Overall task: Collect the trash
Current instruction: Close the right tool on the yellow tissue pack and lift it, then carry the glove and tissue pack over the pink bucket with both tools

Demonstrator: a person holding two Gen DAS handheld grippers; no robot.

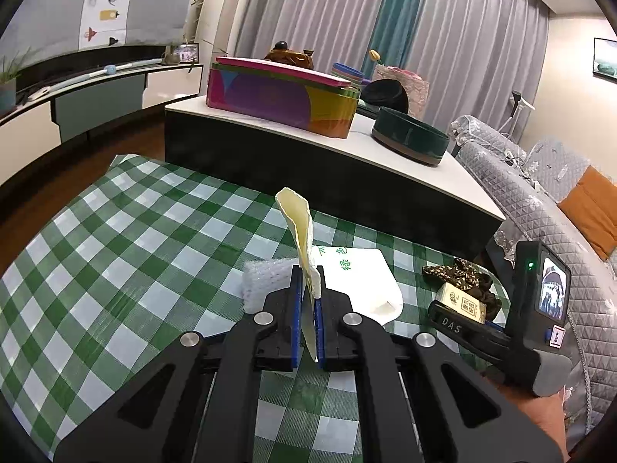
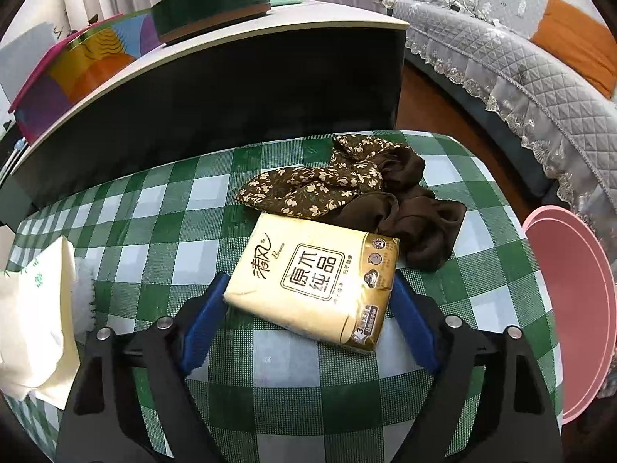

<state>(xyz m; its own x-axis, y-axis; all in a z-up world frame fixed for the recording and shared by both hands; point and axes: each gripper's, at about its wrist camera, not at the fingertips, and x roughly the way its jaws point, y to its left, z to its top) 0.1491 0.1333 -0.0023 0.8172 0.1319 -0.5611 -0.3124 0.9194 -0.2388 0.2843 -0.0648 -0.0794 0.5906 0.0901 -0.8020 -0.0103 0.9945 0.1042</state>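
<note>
The left tongs (image 1: 308, 305) pinch a thin yellow scrap (image 1: 299, 227) by its edge above the checked bench (image 1: 115, 254), so it could slip, while the right tongs (image 2: 308, 305) gape around the tissue pack (image 2: 314, 281), risking mistaking it for trash.

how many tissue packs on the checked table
1. The tissue pack lies between the open right gripper's fingers, against the brown floral cloth. Others may be hidden outside view.

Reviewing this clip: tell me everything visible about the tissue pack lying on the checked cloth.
The tissue pack is a flat, cream-yellow rectangle in glossy plastic wrap, printed with dark characters in a square frame and a gold-brown end. It lies flat and skewed on the green checked tablecloth. The brown scrunchie meets its far edge. The right hand-held gripper straddles it, blue pads at either side, open.
</note>
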